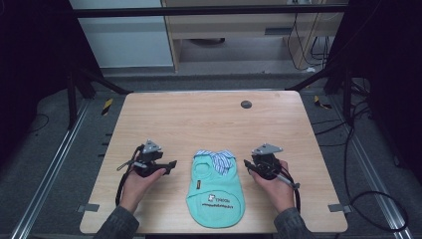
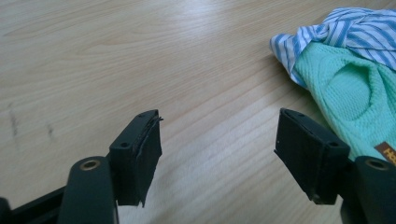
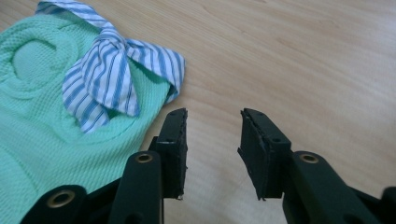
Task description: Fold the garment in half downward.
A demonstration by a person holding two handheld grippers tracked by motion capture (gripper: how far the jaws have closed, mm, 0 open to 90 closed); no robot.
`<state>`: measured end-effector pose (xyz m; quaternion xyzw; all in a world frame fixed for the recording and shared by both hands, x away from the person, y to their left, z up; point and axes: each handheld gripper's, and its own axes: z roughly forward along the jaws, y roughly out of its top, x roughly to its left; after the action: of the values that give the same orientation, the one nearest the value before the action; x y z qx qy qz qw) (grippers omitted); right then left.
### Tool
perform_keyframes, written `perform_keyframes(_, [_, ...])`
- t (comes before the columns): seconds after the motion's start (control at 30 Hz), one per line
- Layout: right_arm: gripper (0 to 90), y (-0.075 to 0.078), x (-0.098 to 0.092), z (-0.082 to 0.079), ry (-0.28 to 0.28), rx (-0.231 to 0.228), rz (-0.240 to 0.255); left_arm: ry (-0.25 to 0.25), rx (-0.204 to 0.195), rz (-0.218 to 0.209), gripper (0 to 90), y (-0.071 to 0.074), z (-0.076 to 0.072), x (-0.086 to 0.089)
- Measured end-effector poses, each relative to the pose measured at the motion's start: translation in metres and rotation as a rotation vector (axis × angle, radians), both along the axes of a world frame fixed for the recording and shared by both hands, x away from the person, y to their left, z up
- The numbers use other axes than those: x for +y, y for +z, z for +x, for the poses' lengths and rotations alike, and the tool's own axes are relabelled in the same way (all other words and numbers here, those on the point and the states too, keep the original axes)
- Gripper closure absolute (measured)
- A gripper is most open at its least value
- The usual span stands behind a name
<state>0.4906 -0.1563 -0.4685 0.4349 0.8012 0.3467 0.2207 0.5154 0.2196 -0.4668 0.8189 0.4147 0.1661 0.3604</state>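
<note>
Mint-green knit garment point(image 1: 216, 189) with striped collar point(image 1: 217, 159) lay flat on the wooden table point(image 1: 199, 119), between my left gripper point(image 1: 171, 166) and right gripper point(image 1: 247, 165); long axis ran toward me. Both jaws stood apart, empty, seemingly equally near.

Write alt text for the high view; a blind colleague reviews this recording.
A small mint-green garment with a blue-striped collar lies flat on a wooden table. A person's hands hold the left gripper and right gripper either side of it, fingers apart, touching nothing.
</note>
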Motion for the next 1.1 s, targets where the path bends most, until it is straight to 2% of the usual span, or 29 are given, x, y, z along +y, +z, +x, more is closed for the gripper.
perform_keyframes(0.07, [67.4,0.005,0.007,0.012,0.034,0.014,-0.021,-0.016,0.019,0.017,34.5,0.001,0.01,-0.006])
perform_keyframes(0.13, [68.9,0.006,0.011,0.016,0.049,0.022,-0.028,-0.032,0.035,0.034,35.5,0.0,0.019,-0.013])
perform_keyframes(0.17, [71.2,0.007,0.019,0.025,0.082,0.036,-0.037,-0.037,0.044,0.033,37.6,-0.001,0.022,-0.016])
perform_keyframes(0.23, [72.6,0.007,0.022,0.029,0.097,0.04,-0.04,-0.05,0.053,0.029,38.4,0.0,0.031,-0.023])
perform_keyframes(0.27, [74.6,0.008,0.029,0.038,0.116,0.044,-0.045,-0.056,0.051,0.031,39.9,0.002,0.036,-0.029])
perform_keyframes(0.47, [76.1,0.008,0.036,0.053,0.128,0.054,-0.039,-0.084,0.057,0.026,42.0,0.011,0.05,-0.046])
perform_keyframes(0.53, [75.3,0.007,0.036,0.059,0.121,0.07,-0.034,-0.092,0.068,0.002,41.8,0.012,0.057,-0.055])
perform_keyframes(0.67, [72.4,0.007,0.038,0.065,0.122,0.078,-0.022,-0.102,0.074,-0.001,40.7,0.014,0.062,-0.062])
perform_keyframes(0.8, [71.3,0.007,0.039,0.069,0.132,0.08,-0.035,-0.125,0.066,0.024,41.0,0.015,0.065,-0.076])
perform_keyframes(0.87, [71.4,0.007,0.04,0.069,0.133,0.082,-0.04,-0.131,0.068,0.038,43.5,0.013,0.066,-0.077])
perform_keyframes(0.93, [71.8,0.006,0.041,0.071,0.137,0.087,-0.042,-0.142,0.098,0.053,43.7,0.007,0.068,-0.079])
perform_keyframes(1.1, [72.3,0.005,0.042,0.073,0.149,0.093,-0.056,-0.151,0.116,0.087,45.4,-0.004,0.067,-0.081])
